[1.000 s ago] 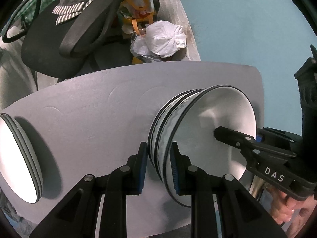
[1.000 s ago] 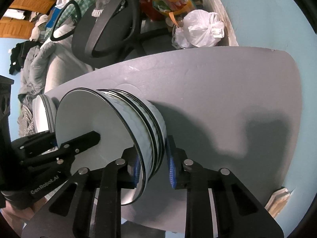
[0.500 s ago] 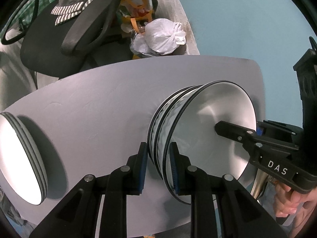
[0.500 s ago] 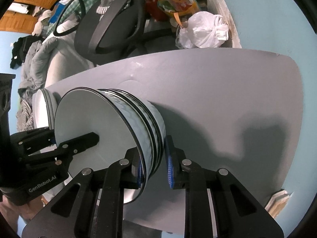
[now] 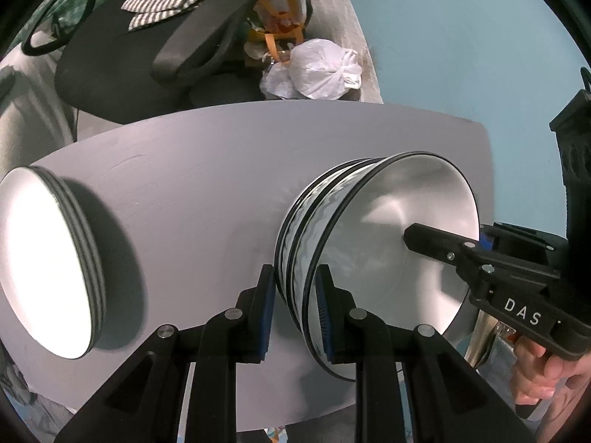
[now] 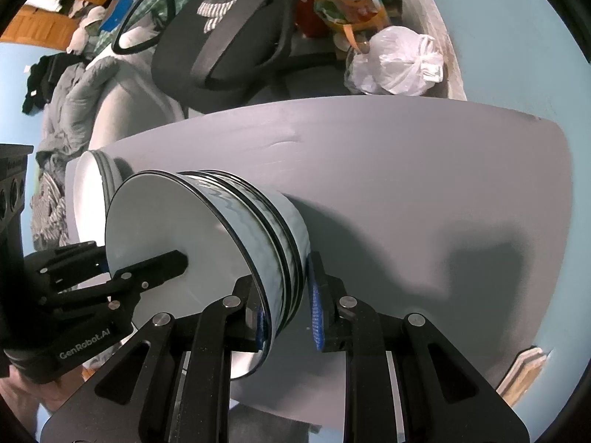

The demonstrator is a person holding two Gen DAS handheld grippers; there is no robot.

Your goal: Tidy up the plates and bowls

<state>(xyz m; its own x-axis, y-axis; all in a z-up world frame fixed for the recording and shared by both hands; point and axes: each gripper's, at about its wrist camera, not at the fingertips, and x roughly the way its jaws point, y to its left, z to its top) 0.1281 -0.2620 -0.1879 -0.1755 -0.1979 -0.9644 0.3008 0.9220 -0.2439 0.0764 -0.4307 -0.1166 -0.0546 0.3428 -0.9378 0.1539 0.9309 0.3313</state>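
Observation:
A stack of white bowls with black rims point(image 5: 369, 229) sits on the grey table point(image 5: 207, 184). It also shows in the right wrist view point(image 6: 229, 243). My left gripper point(image 5: 293, 310) is shut on the near side of the stack's rims. My right gripper point(image 6: 288, 310) is shut on the opposite side of the same rims, one finger inside the top bowl. It shows in the left wrist view with one finger point(image 5: 443, 240) inside the bowl. A stack of white plates point(image 5: 48, 269) rests at the table's left and also shows in the right wrist view point(image 6: 88, 188).
A black office chair point(image 5: 147, 44) with striped cloth stands beyond the table's far edge. A white plastic bag point(image 5: 321, 70) and orange packaging point(image 5: 280, 3) lie on the floor behind it. A blue wall point(image 5: 461, 48) borders the right side.
Both grippers and the bowl stack have shifted slightly to the right and further from the plate stack, which looms larger at the left. The grips have not changed.

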